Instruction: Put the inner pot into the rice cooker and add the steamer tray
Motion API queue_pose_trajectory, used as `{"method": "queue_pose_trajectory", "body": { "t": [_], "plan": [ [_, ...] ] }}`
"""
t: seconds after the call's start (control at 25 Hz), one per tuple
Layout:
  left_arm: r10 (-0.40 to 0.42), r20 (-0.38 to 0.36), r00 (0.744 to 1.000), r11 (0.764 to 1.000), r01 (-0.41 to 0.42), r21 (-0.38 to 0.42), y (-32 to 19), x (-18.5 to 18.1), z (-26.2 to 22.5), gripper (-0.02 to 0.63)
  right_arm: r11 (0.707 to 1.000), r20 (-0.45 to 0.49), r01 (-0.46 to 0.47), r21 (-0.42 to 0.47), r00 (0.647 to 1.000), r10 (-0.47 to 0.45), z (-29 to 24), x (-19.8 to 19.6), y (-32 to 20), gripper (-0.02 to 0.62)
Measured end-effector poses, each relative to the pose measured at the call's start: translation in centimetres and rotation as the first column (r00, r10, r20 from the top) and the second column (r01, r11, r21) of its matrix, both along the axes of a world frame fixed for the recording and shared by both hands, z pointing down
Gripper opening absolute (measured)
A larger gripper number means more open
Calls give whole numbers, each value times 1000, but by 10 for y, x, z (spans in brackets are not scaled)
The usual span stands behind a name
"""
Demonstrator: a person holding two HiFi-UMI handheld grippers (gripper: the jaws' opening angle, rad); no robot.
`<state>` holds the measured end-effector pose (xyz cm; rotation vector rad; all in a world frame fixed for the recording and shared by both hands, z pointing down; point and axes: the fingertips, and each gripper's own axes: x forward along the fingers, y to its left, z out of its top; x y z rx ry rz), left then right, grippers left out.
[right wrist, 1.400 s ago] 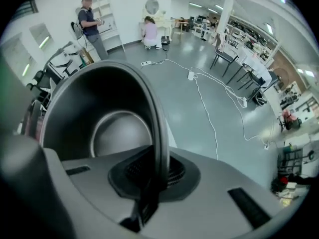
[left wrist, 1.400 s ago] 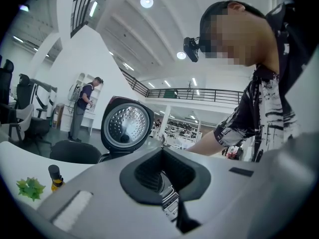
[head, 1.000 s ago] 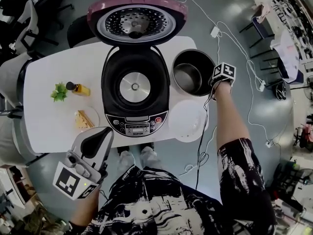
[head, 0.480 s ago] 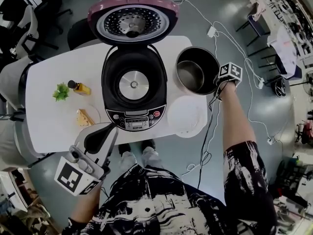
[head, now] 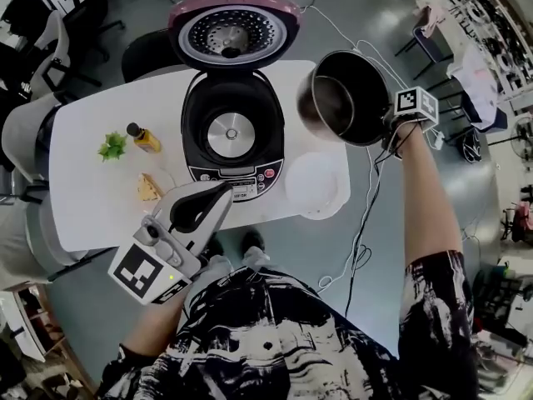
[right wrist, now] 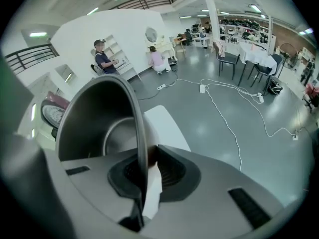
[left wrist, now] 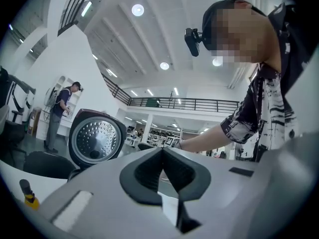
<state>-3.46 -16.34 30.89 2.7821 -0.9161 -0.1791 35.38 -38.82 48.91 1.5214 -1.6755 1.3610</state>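
Note:
The rice cooker point(head: 231, 132) stands open on the white table point(head: 92, 207), its lid point(head: 233, 30) tipped back and its well empty. The dark metal inner pot point(head: 343, 97) hangs tilted in the air to the cooker's right, above the table's corner. My right gripper point(head: 386, 130) is shut on the pot's near rim. In the right gripper view the rim point(right wrist: 142, 133) runs down between the pads of that gripper point(right wrist: 149, 152). The white steamer tray point(head: 315, 183) lies on the table right of the cooker. My left gripper point(head: 218, 197) hovers at the table's front edge, shut and empty point(left wrist: 162, 151).
A small bottle point(head: 143, 137), a green sprig point(head: 112, 147) and a plate with a wedge of food point(head: 150, 187) sit on the table's left part. Cables point(head: 366, 223) trail over the floor at the right. Chairs point(head: 50, 40) stand behind the table.
My right gripper has lifted the inner pot off the table and tilted it. My left gripper has risen and moved toward the cooker's front.

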Motion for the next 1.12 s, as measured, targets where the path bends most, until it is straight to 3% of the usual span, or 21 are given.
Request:
{"method": "queue_pose_trajectory", "body": {
  "t": [0.24, 0.56, 0.8, 1.12],
  "plan": [
    [37, -23, 999, 999, -36, 25, 16, 6, -12, 5, 997, 53, 67, 24, 996, -68, -41, -60, 10, 3],
    [43, -31, 999, 998, -41, 50, 37, -1, -20, 5, 979, 141, 199, 40, 969, -203, -34, -176, 16, 3],
    [-22, -21, 1000, 999, 23, 45, 46, -29, -17, 5, 952, 74, 307, 7, 949, -307, -8, -232, 13, 8],
    [-103, -18, 995, 994, 103, 27, 53, -65, -10, 5, 934, -14, 356, -33, 934, -356, 13, -266, 3, 8]
  ]
}}
